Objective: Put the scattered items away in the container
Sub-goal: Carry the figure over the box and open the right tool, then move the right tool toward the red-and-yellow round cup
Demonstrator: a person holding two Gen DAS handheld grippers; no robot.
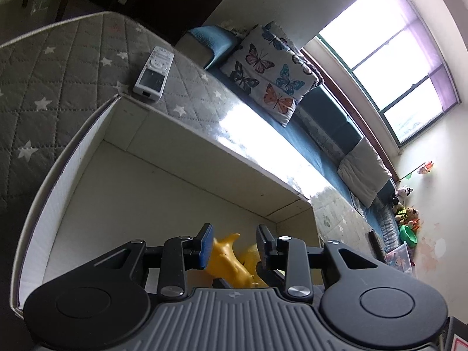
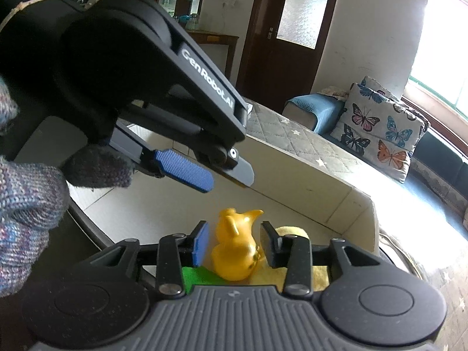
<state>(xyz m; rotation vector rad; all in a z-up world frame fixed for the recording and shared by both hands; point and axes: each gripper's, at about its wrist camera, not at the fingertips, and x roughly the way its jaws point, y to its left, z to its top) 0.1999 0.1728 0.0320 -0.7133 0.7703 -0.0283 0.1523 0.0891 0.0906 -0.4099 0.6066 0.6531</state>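
Left wrist view: quilted grey star-print mattress (image 1: 58, 67) carries a white remote (image 1: 153, 73) beside a rigid white box (image 1: 204, 158). Left claw (image 1: 234, 245) stands apart above a glossy yellow toy (image 1: 231, 260) inside. Right claw (image 2: 235, 244) brackets it, not pressing.
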